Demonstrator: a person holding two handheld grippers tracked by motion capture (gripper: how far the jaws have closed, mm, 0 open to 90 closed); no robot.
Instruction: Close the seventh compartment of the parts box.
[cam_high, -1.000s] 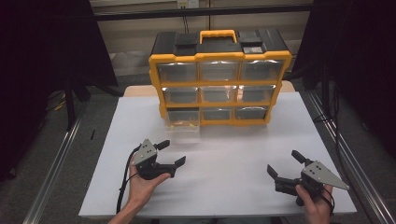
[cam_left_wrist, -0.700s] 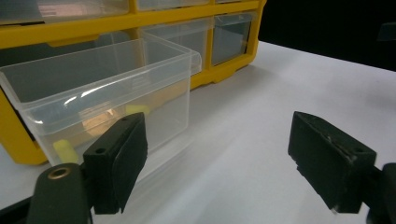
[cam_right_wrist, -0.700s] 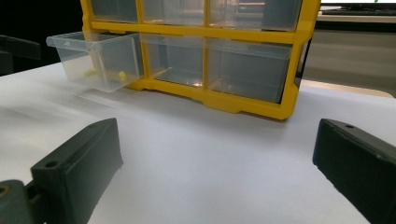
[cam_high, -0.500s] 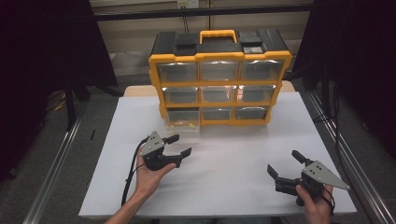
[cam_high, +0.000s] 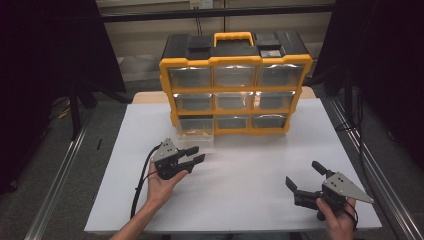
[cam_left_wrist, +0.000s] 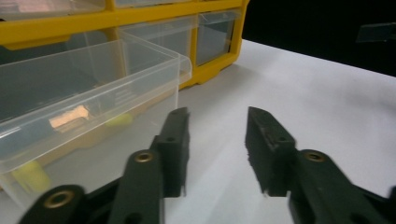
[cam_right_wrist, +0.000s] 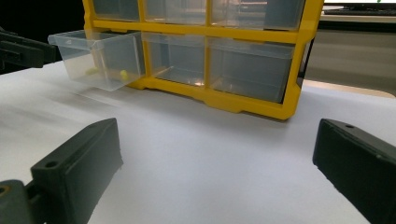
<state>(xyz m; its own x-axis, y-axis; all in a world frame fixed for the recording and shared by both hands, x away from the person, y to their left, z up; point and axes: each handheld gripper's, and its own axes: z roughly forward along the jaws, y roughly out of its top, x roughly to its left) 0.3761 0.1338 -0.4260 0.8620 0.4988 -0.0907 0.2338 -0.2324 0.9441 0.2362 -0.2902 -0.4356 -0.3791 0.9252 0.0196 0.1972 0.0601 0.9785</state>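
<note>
A yellow organiser cabinet (cam_high: 235, 61) with clear drawers stands at the back of the white table (cam_high: 250, 200). Its bottom-left drawer (cam_high: 196, 138) is pulled out and holds small yellow pieces (cam_left_wrist: 119, 120). My left gripper (cam_high: 199, 154) sits just in front of that drawer, a little to its right. Its jaws have just been closing and still stand apart with nothing between them (cam_left_wrist: 217, 116). The drawer's clear front wall (cam_left_wrist: 93, 79) lies to the left of the jaws, apart from them. Near the front right, my right gripper (cam_high: 302, 173) rests wide open and empty (cam_right_wrist: 217, 135), facing the cabinet (cam_right_wrist: 243, 105).
The cabinet has a yellow carry handle (cam_high: 232, 36) on its black top. Metal rails (cam_high: 55, 175) run along both sides of the table. A black cable (cam_high: 140, 185) trails from the left gripper toward the front edge.
The left gripper has moved forward and to the right toward the pulled-out drawer, and its jaws have narrowed. The right gripper has stayed where it was.
</note>
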